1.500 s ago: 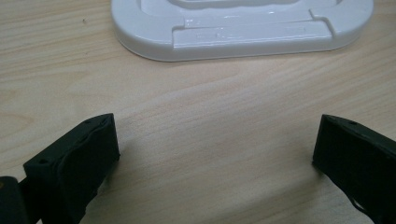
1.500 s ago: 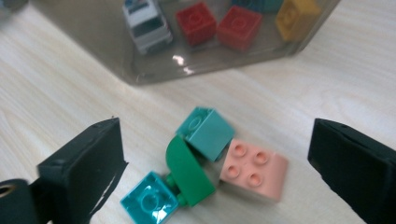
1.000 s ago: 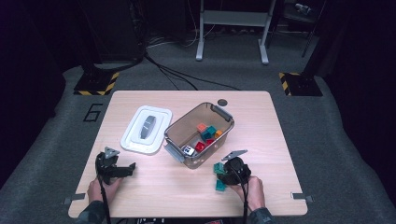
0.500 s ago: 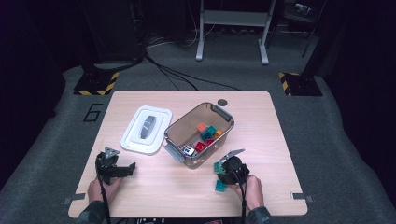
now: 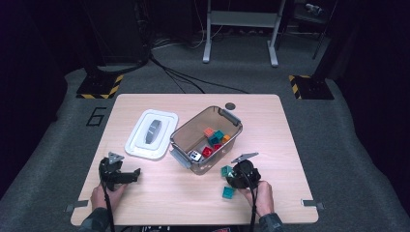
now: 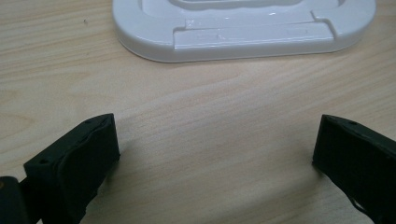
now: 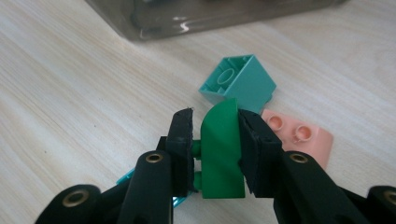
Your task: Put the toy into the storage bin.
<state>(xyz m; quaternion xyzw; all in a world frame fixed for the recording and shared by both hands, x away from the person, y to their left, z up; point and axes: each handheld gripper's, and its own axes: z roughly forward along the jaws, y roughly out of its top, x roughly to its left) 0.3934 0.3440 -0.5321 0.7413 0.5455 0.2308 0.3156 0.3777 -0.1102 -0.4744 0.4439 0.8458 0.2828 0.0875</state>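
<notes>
Green brick [image 7: 223, 149] is the item in hand, pinched between the jaws of the right gripper [image 7: 215, 122] low over the table [image 5: 309, 140], just in front of the clear bin [image 5: 180, 137]. Going left to right: the left gripper [image 5: 129, 176] rests near the table's front-left edge with its jaws spread wide and nothing between them; ahead of it lies the white lid [image 6: 243, 28], off the bin and flat on the wood. The bin sits mid-table, open-topped, already holding several bricks — orange, teal, red and a white one. Beside the right gripper a teal brick [image 7: 238, 83] lies on its side and a pink brick [image 7: 299, 137] sits just behind the jaws; another teal brick [image 5: 228, 192] lies nearer the front edge. Judged progress: partly loaded, with the held brick and about three loose ones left, then the lid. Room is ample right of the bin; its near wall stands close to the lift path.
</notes>
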